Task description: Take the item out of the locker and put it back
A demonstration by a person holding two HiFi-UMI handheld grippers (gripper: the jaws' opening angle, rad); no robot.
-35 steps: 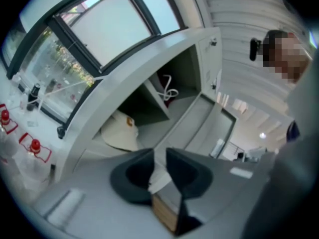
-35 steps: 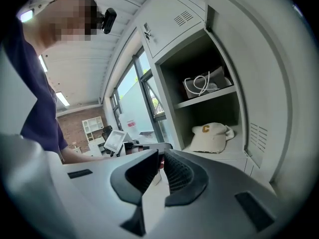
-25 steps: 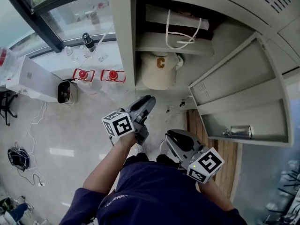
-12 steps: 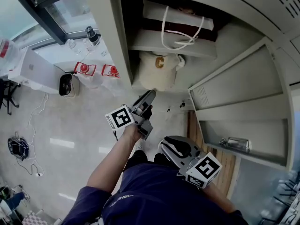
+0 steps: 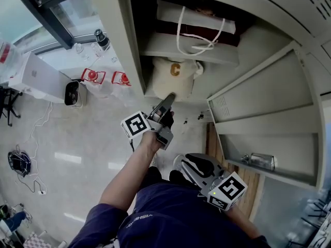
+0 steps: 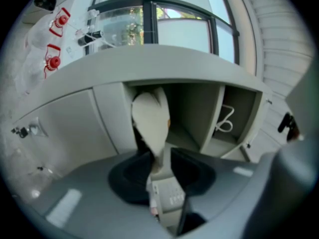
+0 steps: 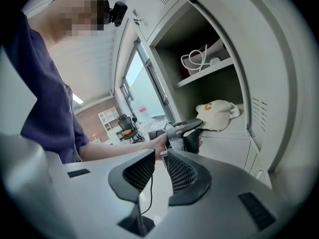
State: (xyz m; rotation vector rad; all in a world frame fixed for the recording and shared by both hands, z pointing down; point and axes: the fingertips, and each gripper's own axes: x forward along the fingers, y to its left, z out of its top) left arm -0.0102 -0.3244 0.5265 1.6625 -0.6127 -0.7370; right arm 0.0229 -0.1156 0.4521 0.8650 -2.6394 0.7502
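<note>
- The locker stands open, its door swung out to the right in the head view.
- The task's item, a cream cap with a letter C on the front, lies on the lower shelf of the locker, its brim towards the opening.
- On the shelf above it rests a bag with white rope handles; the handles hang over the shelf's front edge.
- The left gripper is held out on an extended arm, with its tips at the lower edge of the cap.
- Its jaws stand apart and have just been closing by a little. In the left gripper view the narrow end of the cap's brim lies in line with the gap between them. No pad is seen pressing on it.
- The right gripper is held back close to the person's body, well apart from the locker. Its jaws are apart with nothing between them.
- Outside the locker, to its left, two clear bottles with red caps lie on the pale floor by the window.
</note>
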